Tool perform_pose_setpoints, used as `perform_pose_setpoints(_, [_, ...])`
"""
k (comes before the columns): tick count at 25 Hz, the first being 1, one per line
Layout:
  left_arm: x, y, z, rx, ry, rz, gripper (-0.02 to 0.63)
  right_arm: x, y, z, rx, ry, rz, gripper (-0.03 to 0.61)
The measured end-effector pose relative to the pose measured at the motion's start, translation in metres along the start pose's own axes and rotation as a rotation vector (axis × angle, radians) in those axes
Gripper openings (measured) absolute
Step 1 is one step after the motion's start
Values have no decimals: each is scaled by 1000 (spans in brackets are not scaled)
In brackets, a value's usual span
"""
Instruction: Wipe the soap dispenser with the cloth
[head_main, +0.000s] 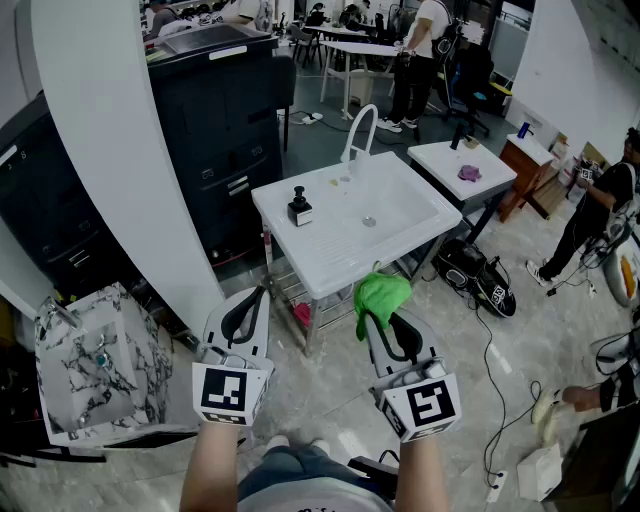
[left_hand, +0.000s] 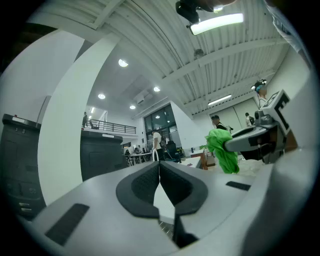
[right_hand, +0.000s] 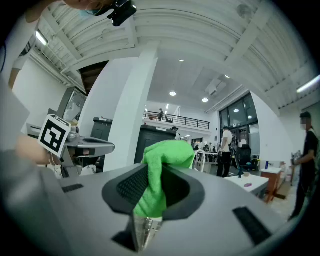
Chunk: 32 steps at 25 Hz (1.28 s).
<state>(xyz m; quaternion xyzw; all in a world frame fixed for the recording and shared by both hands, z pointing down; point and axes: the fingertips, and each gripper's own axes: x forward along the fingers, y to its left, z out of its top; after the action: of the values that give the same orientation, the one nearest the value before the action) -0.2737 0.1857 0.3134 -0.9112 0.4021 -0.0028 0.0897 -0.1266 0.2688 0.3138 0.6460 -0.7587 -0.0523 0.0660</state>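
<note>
Left gripper (head_main: 259, 297): jaws together, nothing between them, held level, short of the sink (head_main: 400, 235). Soap dispenser (head_main: 299, 206): upright on the sink's left deck, well apart from both grippers. Right gripper (head_main: 373, 314): level, jaws clamped on the green cloth (head_main: 383, 290), which is bunched over their tips.

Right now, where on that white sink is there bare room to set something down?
On the sink, the drainboard in front of the soap dispenser is bare, and so is the basin round the drain. The back edge by the faucet is more crowded.
</note>
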Motion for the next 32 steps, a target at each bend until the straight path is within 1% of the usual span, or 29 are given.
perform_pose_setpoints(6, [2, -24, 0, 19, 3, 4, 14, -13, -16, -7, 2, -19, 5, 84])
perform_pose_setpoints(11, [17, -30, 2, 25, -1, 18, 14, -11, -33, -11, 5, -28, 19, 84])
perform_pose_setpoints(14, [35, -30, 4, 32, -10, 15, 14, -4, -49, -12, 20, -43, 16, 86])
perform_pose_setpoints(16, [51, -28, 2, 31, -10, 13, 15, 6, -60, -16, 9, -44, 12, 87])
perform_pose_setpoints(19, [80, -19, -5, 30, -17, 16, 15, 27, -78, -23, 11, -39, 7, 87])
perform_pose_setpoints(22, [117, -8, -17, 10, -18, 13, 27, 56, -102, -34, 13, -22, -11, 87])
perform_pose_setpoints(25, [160, 3, -33, -22, -11, -15, 72, 93, -127, -43, 15, 0, -3, 87])
perform_pose_setpoints(26, [175, 6, -39, -33, -3, -32, 96, 107, -134, -45, 12, 8, 8, 86])
perform_pose_setpoints(28, [207, 12, -48, -55, 14, -74, 175, 136, -147, -47, 5, 21, 28, 86])
perform_pose_setpoints(29, [223, 15, -52, -66, 20, -92, 230, 150, -154, -48, 5, 27, 34, 87])
perform_pose_setpoints(30, [237, 18, -56, -78, 23, -105, 268, 165, -161, -50, 7, 32, 37, 86])
perform_pose_setpoints(32, [262, 28, -64, -100, 31, -121, 298, 192, -173, -54, 14, 41, 39, 86])
